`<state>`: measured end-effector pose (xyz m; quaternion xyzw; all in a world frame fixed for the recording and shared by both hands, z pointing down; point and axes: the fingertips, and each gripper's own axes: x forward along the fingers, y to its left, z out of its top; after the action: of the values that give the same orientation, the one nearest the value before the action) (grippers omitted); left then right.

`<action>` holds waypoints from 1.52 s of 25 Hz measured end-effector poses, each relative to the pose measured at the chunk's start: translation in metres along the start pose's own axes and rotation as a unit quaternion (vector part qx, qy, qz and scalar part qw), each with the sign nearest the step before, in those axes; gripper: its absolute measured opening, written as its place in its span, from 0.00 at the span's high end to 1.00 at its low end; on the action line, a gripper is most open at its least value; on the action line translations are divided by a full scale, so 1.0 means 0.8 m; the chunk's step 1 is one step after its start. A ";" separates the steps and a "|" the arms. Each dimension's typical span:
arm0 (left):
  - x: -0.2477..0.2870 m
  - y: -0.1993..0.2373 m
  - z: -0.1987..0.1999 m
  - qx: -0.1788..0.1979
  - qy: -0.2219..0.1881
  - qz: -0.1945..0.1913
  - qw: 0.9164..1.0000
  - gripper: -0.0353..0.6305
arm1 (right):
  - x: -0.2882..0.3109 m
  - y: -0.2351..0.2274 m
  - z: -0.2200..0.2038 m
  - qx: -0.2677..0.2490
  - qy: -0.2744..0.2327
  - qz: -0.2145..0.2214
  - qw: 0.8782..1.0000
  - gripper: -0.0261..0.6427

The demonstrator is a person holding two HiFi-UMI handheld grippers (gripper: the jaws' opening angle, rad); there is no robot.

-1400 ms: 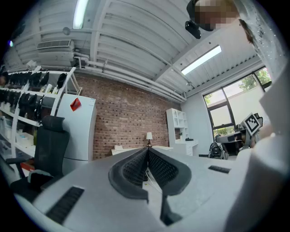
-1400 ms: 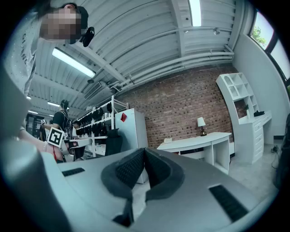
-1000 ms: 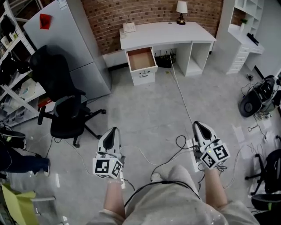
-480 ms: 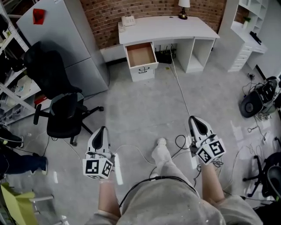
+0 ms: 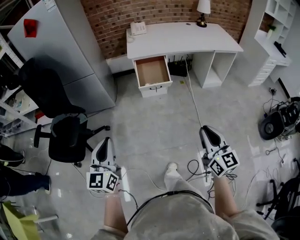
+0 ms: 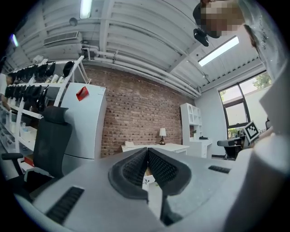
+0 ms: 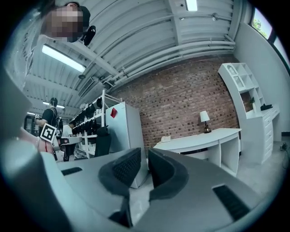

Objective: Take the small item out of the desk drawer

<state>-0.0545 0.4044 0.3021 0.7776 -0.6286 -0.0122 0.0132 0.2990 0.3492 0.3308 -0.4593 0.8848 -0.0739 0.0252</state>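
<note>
We stand on the grey floor (image 5: 154, 117), well apart from the white counter (image 5: 187, 40) that lies at 12 o'clock against the brick wall (image 5: 140, 11). The desk drawer (image 5: 152, 70) hangs under the counter's left end and is pulled out. Its long axis runs from 12 to 6 o'clock, its brown inside is open to view, and its white front panel faces 6 o'clock towards us. The small item (image 5: 148, 85) shows only as a pale speck inside the drawer, right against the front panel. It is too small for us to tell its shape or which way it points.

The left gripper (image 5: 107, 140) sits at about 7 o'clock in the head view and points to 12 o'clock. In its own view the fingers (image 6: 136, 165) meet at their tips, closed on nothing. The right gripper (image 5: 206, 129) sits at about 4 o'clock and points the same way. Its fingers (image 7: 127, 167) have just been opening and stand a narrow gap apart, with nothing between them.

On the counter, a lamp (image 5: 203, 9) stands at the far right and a white telephone (image 5: 138, 29) at the far left. A black office chair (image 5: 65, 136) stands at 9 o'clock beside a grey cabinet (image 5: 61, 51). A white cable (image 5: 192, 98) runs across the floor from the counter towards 6 o'clock.
</note>
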 end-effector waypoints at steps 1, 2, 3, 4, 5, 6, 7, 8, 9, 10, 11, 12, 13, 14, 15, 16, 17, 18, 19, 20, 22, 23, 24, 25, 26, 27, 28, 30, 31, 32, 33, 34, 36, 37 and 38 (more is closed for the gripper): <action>0.016 0.002 0.000 0.000 0.001 -0.002 1.000 0.94 | 0.014 -0.008 0.003 0.000 0.001 0.003 1.000 0.88; 0.031 0.003 -0.001 0.000 0.003 -0.003 1.000 0.94 | 0.028 -0.015 0.004 0.001 0.003 0.005 1.000 0.87; 0.046 0.004 -0.002 -0.001 0.003 -0.003 1.000 0.94 | 0.040 -0.023 0.005 0.002 0.005 0.008 1.000 0.86; 0.061 0.006 -0.002 -0.003 0.003 -0.002 1.000 0.94 | 0.052 -0.032 0.005 0.003 0.007 0.010 1.000 0.86; 0.075 0.007 -0.002 -0.005 0.001 -0.001 1.000 0.94 | 0.063 -0.041 0.005 0.004 0.010 0.012 1.000 0.86; 0.089 0.008 -0.001 -0.008 0.001 0.000 1.000 0.94 | 0.074 -0.050 0.005 0.005 0.013 0.013 1.000 0.85; 0.103 0.009 -0.001 -0.009 0.001 0.000 1.000 0.94 | 0.084 -0.058 0.005 0.005 0.015 0.015 1.000 0.85; 0.117 0.009 -0.001 -0.008 0.002 0.001 1.000 0.94 | 0.095 -0.066 0.005 0.005 0.017 0.016 1.000 0.84; 0.129 0.010 -0.002 -0.008 0.003 0.001 1.000 0.94 | 0.106 -0.074 0.005 0.006 0.019 0.018 1.000 0.84; 0.141 0.011 -0.005 -0.007 0.004 0.001 1.000 0.94 | 0.116 -0.081 0.004 0.006 0.021 0.020 1.000 0.84; 0.153 0.012 -0.008 -0.006 0.005 0.001 1.000 0.94 | 0.125 -0.089 0.002 0.007 0.023 0.021 0.999 0.84; 0.165 0.013 -0.010 -0.005 0.006 0.002 1.000 0.94 | 0.133 -0.096 0.001 0.007 0.025 0.023 0.999 0.84; 0.176 0.014 -0.011 -0.005 0.006 0.003 1.000 0.94 | 0.140 -0.103 -0.001 0.008 0.027 0.024 0.999 0.84; 0.187 0.015 -0.011 -0.004 0.005 0.003 1.000 0.94 | 0.147 -0.109 -0.001 0.009 0.028 0.026 0.999 0.84; 0.197 0.017 -0.010 -0.003 0.003 0.003 1.000 0.94 | 0.153 -0.116 -0.002 0.009 0.030 0.027 0.999 0.83; 0.208 0.018 -0.008 -0.003 0.000 0.004 1.000 0.94 | 0.161 -0.122 -0.001 0.009 0.030 0.028 0.999 0.83; 0.218 0.019 -0.005 -0.004 -0.002 0.005 1.000 0.94 | 0.168 -0.128 0.000 0.008 0.031 0.028 0.999 0.83; 0.226 0.019 -0.005 -0.007 -0.004 0.006 1.000 0.94 | 0.175 -0.133 0.001 0.008 0.032 0.030 0.999 0.83; 0.233 0.017 -0.005 -0.009 -0.004 0.006 1.000 0.94 | 0.181 -0.136 0.000 0.009 0.033 0.032 0.999 0.83; 0.238 0.014 -0.008 -0.010 -0.002 0.005 1.000 0.94 | 0.186 -0.138 -0.001 0.009 0.035 0.035 0.999 0.83; 0.245 0.008 -0.015 -0.008 0.003 0.001 1.000 0.94 | 0.194 -0.141 -0.007 0.011 0.037 0.040 0.998 0.83; 0.248 0.005 -0.019 -0.003 0.006 -0.002 1.000 0.94 | 0.198 -0.142 -0.010 0.011 0.039 0.043 0.998 0.83; 0.250 0.002 -0.023 0.005 0.011 -0.007 1.000 0.94 | 0.203 -0.142 -0.013 0.012 0.040 0.047 0.998 0.83; 0.251 -0.003 -0.026 0.017 0.017 -0.016 1.000 0.94 | 0.206 -0.142 -0.017 0.012 0.043 0.050 0.998 0.83; 0.252 -0.007 -0.029 0.031 0.025 -0.026 0.999 0.94 | 0.209 -0.140 -0.021 0.013 0.046 0.054 0.997 0.83; 0.253 -0.009 -0.029 0.044 0.032 -0.035 0.998 0.94 | 0.212 -0.137 -0.024 0.014 0.049 0.057 0.997 0.83; 0.253 -0.010 -0.029 0.051 0.036 -0.040 0.997 0.94 | 0.214 -0.135 -0.027 0.015 0.052 0.060 0.997 0.83; 0.252 -0.002 -0.025 0.046 0.033 -0.035 0.998 0.94 | 0.218 -0.131 -0.029 0.016 0.057 0.064 0.996 0.83; 0.252 0.006 -0.023 0.038 0.029 -0.027 0.998 0.94 | 0.221 -0.129 -0.029 0.017 0.059 0.065 0.996 0.83; 0.252 0.015 -0.022 0.029 0.026 -0.017 0.999 0.94 | 0.225 -0.128 -0.030 0.018 0.060 0.066 0.996 0.83; 0.253 0.024 -0.023 0.020 0.025 -0.008 0.999 0.94 | 0.230 -0.126 -0.031 0.019 0.061 0.066 0.996 0.83; 0.254 0.032 -0.025 0.013 0.024 -0.001 1.000 0.94 | 0.235 -0.126 -0.033 0.020 0.063 0.066 0.996 0.83; 0.263 0.047 -0.034 0.004 0.024 0.009 1.000 0.94 | 0.248 -0.125 -0.041 0.022 0.070 0.064 0.995 0.83; 0.270 0.055 -0.038 0.000 0.025 0.010 1.000 0.94 | 0.256 -0.126 -0.045 0.022 0.073 0.063 0.995 0.83; 0.279 0.062 -0.041 -0.004 0.026 0.011 1.000 0.94 | 0.265 -0.127 -0.050 0.022 0.077 0.061 0.995 0.83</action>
<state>-0.0554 0.1761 0.3363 0.7704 -0.6367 0.0058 0.0324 0.2542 0.1226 0.3909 -0.3967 0.9086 -0.1274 -0.0283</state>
